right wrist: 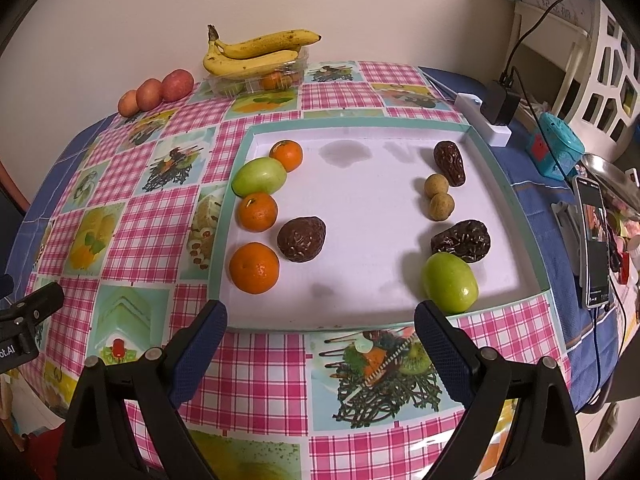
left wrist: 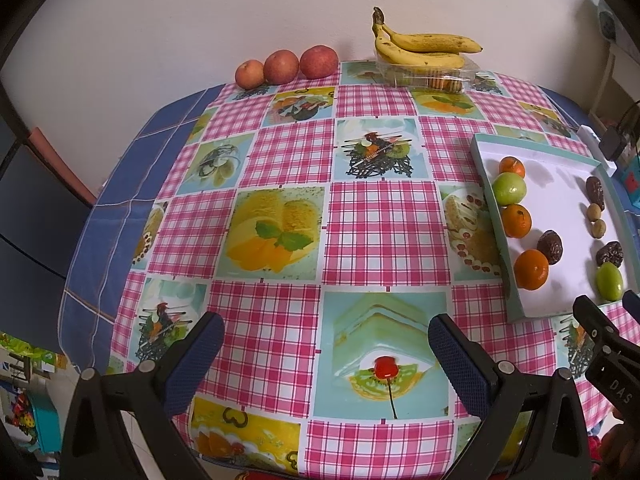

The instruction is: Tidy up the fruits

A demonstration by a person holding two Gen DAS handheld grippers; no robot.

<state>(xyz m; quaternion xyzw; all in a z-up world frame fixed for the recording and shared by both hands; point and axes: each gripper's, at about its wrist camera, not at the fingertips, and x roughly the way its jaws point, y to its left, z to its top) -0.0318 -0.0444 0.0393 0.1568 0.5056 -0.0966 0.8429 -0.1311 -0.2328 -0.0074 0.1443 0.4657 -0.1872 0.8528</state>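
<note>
1. Both the left gripper (left wrist: 326,354) and the right gripper (right wrist: 320,342) have fingers spread wide, holding nothing, ready to pick.
2. The right gripper faces the white tray (right wrist: 360,220) on the tabletop (left wrist: 280,160). Oranges (right wrist: 254,268) line the tray's left side; a green fruit (right wrist: 450,282) sits nearest.
3. Bananas (left wrist: 424,46) and apples (left wrist: 282,66) wait by the wall, seemingly unsorted.

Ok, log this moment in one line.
left gripper: open, empty | right gripper: open, empty, facing tray | green fruit nearest

The tray (right wrist: 516,216) held three oranges (right wrist: 254,268); two green fruits (right wrist: 450,282); three dark dates (right wrist: 301,239); two small brown balls (right wrist: 436,185); upper left, three apples (right wrist: 177,85); two bananas (right wrist: 250,62).
</note>
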